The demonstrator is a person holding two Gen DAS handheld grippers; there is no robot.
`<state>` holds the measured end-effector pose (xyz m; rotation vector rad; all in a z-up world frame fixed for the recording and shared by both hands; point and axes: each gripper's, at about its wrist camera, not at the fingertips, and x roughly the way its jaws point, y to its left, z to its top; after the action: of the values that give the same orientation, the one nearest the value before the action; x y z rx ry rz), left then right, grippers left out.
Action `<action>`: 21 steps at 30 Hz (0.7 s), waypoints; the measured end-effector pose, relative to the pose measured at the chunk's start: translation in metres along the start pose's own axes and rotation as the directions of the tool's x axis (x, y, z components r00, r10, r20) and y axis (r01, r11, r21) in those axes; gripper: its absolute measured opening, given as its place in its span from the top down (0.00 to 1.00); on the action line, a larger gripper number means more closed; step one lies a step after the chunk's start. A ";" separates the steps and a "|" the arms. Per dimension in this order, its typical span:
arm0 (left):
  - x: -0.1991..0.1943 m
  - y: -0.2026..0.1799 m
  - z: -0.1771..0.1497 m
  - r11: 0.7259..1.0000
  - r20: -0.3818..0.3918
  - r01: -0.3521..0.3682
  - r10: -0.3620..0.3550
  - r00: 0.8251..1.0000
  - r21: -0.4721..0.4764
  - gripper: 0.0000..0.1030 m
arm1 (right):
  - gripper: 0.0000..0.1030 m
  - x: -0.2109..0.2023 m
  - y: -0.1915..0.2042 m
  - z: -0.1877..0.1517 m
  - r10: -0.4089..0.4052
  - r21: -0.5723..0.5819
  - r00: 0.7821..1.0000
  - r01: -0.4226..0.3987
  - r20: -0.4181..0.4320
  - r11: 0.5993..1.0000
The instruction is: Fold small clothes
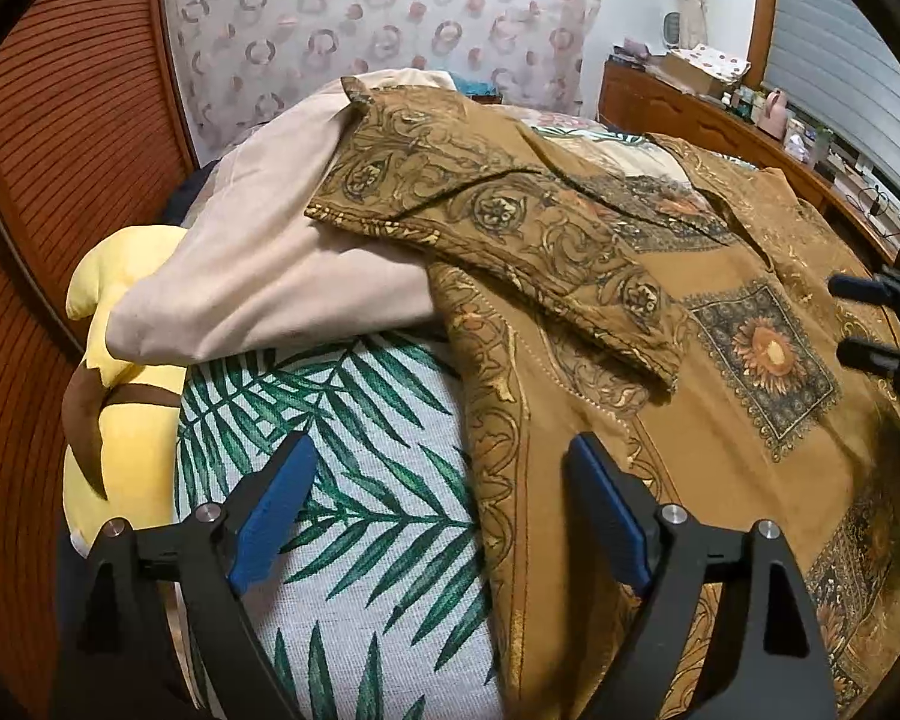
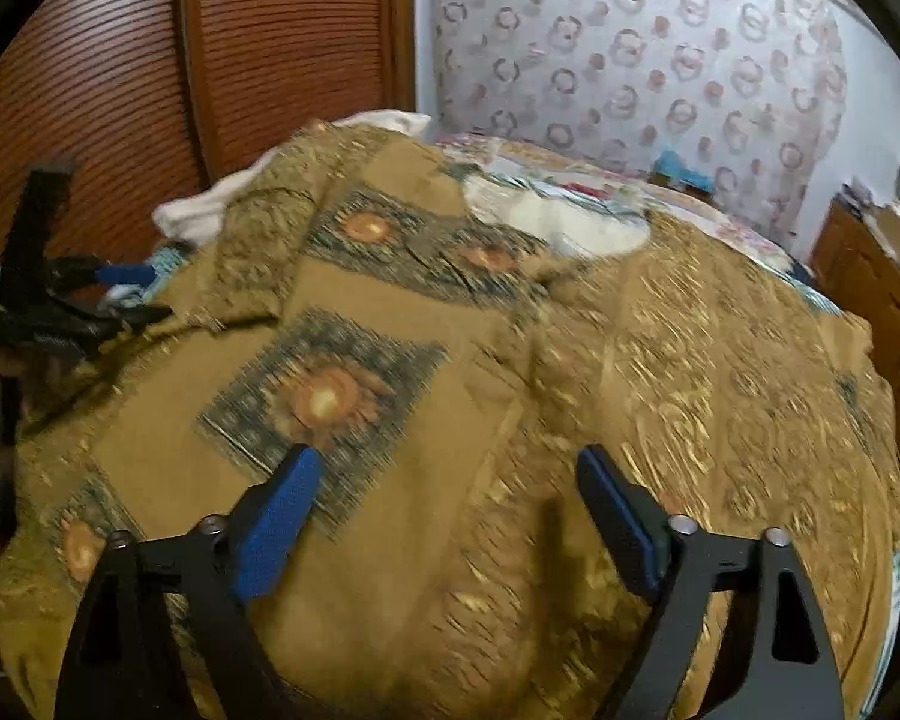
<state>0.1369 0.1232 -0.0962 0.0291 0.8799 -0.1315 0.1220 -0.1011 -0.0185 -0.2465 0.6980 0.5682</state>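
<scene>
A brown shirt (image 1: 720, 432) printed with scrolls and sunflower squares lies spread on the palm-leaf bedsheet (image 1: 354, 468). One sleeve (image 1: 510, 222) is folded inward across its front. My left gripper (image 1: 441, 450) stands open over the shirt's left edge, one finger above the sheet and the other above the cloth, with nothing between them. My right gripper (image 2: 450, 456) stands open low over the shirt (image 2: 480, 396), holding nothing; that view is blurred. Each gripper shows in the other's view: the right gripper (image 1: 846, 318) at the shirt's right side, the left gripper (image 2: 144, 294) at its left.
A beige pillow (image 1: 258, 264) and a yellow plush toy (image 1: 126, 408) lie at the bed's left. A white cloth (image 2: 198, 210) sits beyond the shirt. Louvred wooden doors (image 1: 60, 120) stand to the left, a cluttered wooden dresser (image 1: 690, 102) to the right, a patterned curtain (image 1: 360, 18) behind.
</scene>
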 end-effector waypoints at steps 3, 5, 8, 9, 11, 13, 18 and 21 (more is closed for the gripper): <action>-0.001 -0.005 0.003 1.000 0.005 -0.004 0.004 1.000 -0.004 0.16 | 0.27 0.004 0.015 0.024 0.043 -0.051 0.998 -0.041 0.040 0.998; -0.002 -0.004 0.001 1.000 0.010 -0.003 0.003 1.000 -0.006 0.16 | 0.28 0.014 0.027 0.043 0.078 -0.072 0.995 -0.074 0.056 0.995; -0.006 -0.002 0.001 1.000 0.011 -0.003 0.003 1.000 -0.009 0.16 | 0.28 0.041 0.045 0.072 0.129 -0.082 0.991 -0.125 0.048 0.989; -0.006 -0.002 0.001 1.000 0.012 -0.002 0.002 1.000 -0.010 0.16 | 0.28 0.053 0.051 0.082 0.136 -0.083 0.990 -0.132 0.045 0.988; -0.006 -0.003 0.001 1.000 0.012 -0.003 0.003 1.000 -0.010 0.16 | 0.28 0.073 0.060 0.094 0.147 -0.085 0.989 -0.144 0.030 0.986; -0.007 -0.003 0.001 1.000 0.013 -0.002 0.002 1.000 -0.011 0.16 | 0.28 0.093 0.069 0.102 0.165 -0.083 0.986 -0.165 0.005 0.983; -0.007 -0.003 0.000 1.000 0.014 -0.001 0.001 1.000 -0.012 0.16 | 0.28 0.122 0.089 0.119 0.170 -0.115 0.985 -0.172 -0.031 0.978; -0.007 -0.003 0.000 1.000 0.014 -0.001 0.001 1.000 -0.012 0.16 | 0.28 0.135 0.095 0.125 0.146 -0.123 0.988 -0.151 -0.055 0.981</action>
<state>0.1323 0.1208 -0.0903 0.0172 0.8668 -0.1253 0.2189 0.0822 -0.0182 -0.3284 0.7295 0.7528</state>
